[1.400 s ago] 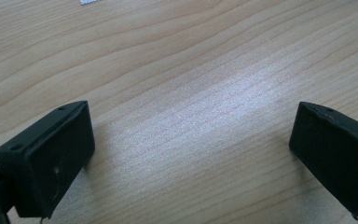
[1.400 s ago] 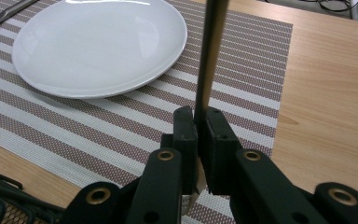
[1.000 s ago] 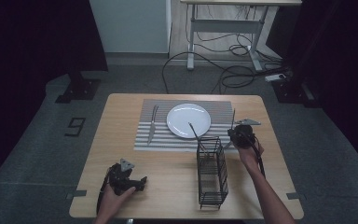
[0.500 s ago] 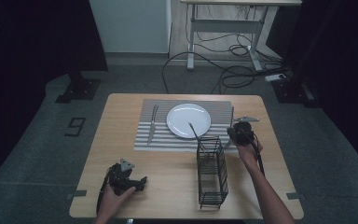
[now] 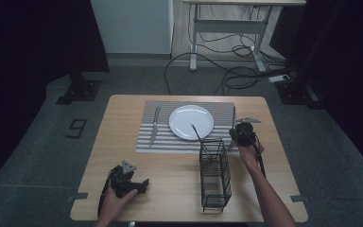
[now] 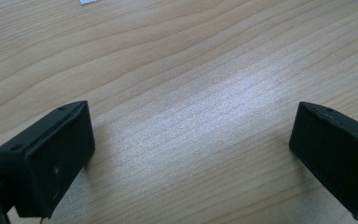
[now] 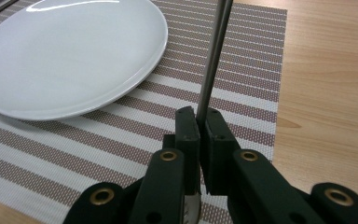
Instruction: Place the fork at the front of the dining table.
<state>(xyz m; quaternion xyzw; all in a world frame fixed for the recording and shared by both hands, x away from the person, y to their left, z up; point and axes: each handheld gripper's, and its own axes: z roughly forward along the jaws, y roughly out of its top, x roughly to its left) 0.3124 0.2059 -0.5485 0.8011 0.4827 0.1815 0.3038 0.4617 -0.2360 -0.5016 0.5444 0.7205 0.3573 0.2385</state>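
My right gripper [image 7: 201,119] is shut on the thin handle of a metal utensil [image 7: 213,56], which runs away from the jaws over the striped placemat [image 7: 256,65]. From above, this gripper [image 5: 238,135] sits at the placemat's right edge with the utensil [image 5: 233,118] lying along that edge. A white plate [image 5: 191,120] rests on the placemat [image 5: 146,142], just left of the held utensil. My left gripper [image 5: 139,184] is open near the front left of the table. Its jaws [image 6: 191,140] are spread wide over bare wood with nothing between them.
A fork [image 5: 155,125] lies on the placemat left of the plate. A black wire caddy [image 5: 215,175] stands in front of the plate, with one utensil [image 5: 196,133] leaning out of it over the plate's rim. Desk legs and cables lie on the floor beyond the table.
My right gripper has shifted slightly left and away from the person, still holding the utensil. The left gripper has stayed put.
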